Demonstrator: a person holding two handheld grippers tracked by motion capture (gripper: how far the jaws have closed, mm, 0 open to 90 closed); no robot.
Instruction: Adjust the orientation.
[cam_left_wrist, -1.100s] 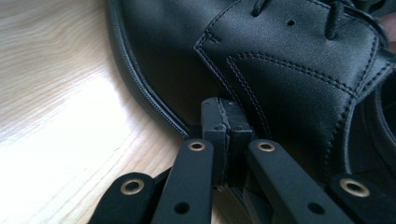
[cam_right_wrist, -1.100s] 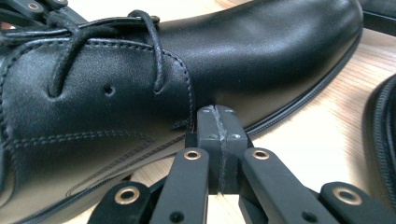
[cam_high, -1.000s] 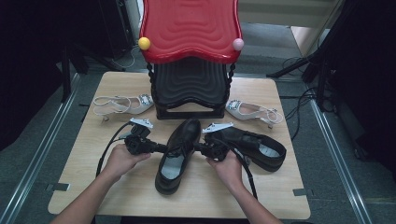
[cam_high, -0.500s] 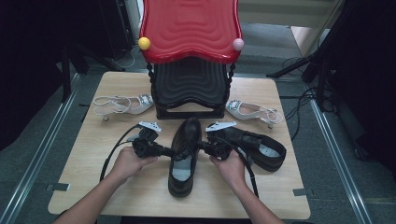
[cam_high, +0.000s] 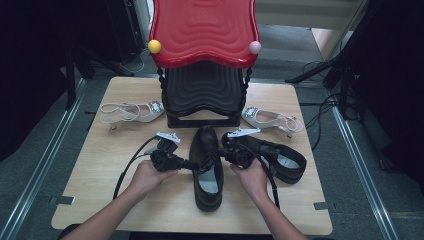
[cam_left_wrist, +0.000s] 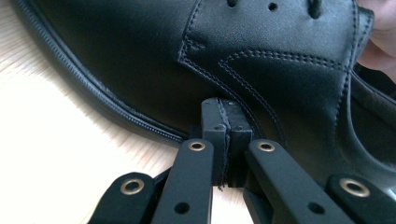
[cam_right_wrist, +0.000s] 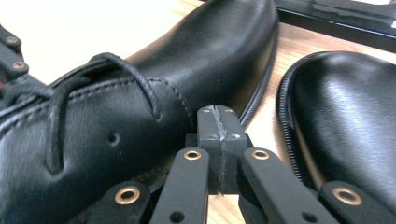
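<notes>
While pressed against either side of one black lace-up shoe (cam_high: 207, 165), left gripper (cam_high: 192, 164) and right gripper (cam_high: 223, 154), both closed empty, squaring it beside its mate (cam_high: 280, 157); shelving on rack (cam_high: 202, 90) likely remaining.

High view: fixed above the near edge of the wooden table (cam_high: 125, 200), facing forward and down, far enough back to take in all four table edges and the floor around. Left gripper view: rides low over the table, looking along its shut jaws, pressed close to the side of the black lace-up shoe (cam_left_wrist: 261, 56) at table centre. Right gripper view: same low, close stance from the shoe's (cam_right_wrist: 140, 107) opposite side, facing toward the far edge. All three views share this shoe (cam_high: 207, 165).
</notes>
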